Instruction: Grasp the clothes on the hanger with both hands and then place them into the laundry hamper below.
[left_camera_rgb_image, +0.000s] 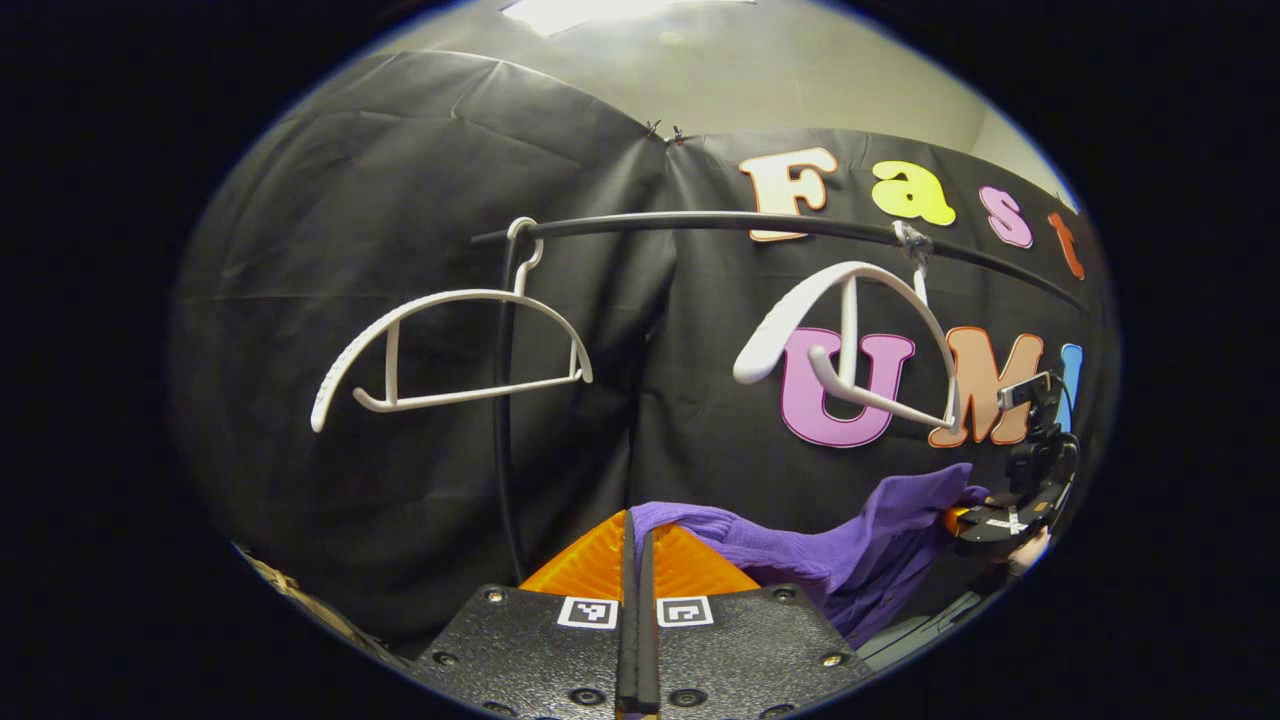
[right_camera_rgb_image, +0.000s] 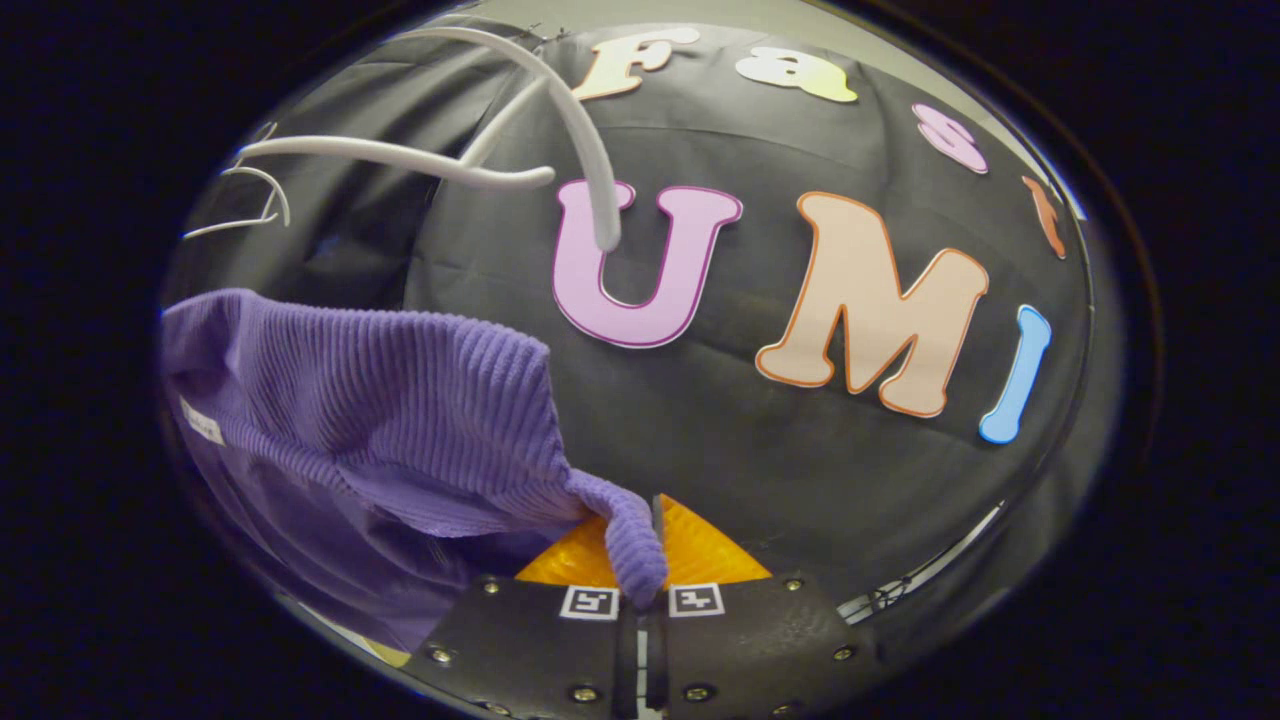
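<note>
A purple ribbed garment (left_camera_rgb_image: 850, 545) hangs stretched between my two grippers, below and clear of the hangers. My left gripper (left_camera_rgb_image: 637, 525) is shut, with one end of the cloth pinched at its fingertips. Farther right in the left gripper view, my right gripper (left_camera_rgb_image: 958, 520), held by a hand, grips the other end. In the right gripper view the right gripper (right_camera_rgb_image: 650, 525) is shut on a fold of the garment (right_camera_rgb_image: 380, 400), which sags away to the left. Two bare white hangers (left_camera_rgb_image: 450, 350) (left_camera_rgb_image: 850, 340) hang on a black rail (left_camera_rgb_image: 700, 222).
The nearer bare hanger (right_camera_rgb_image: 570, 130) is overhead in the right gripper view, and the other hanger (right_camera_rgb_image: 255, 195) is small at the far left. A black upright pole (left_camera_rgb_image: 503, 430) stands under the rail. A tan edge (left_camera_rgb_image: 300, 597) shows low on the left.
</note>
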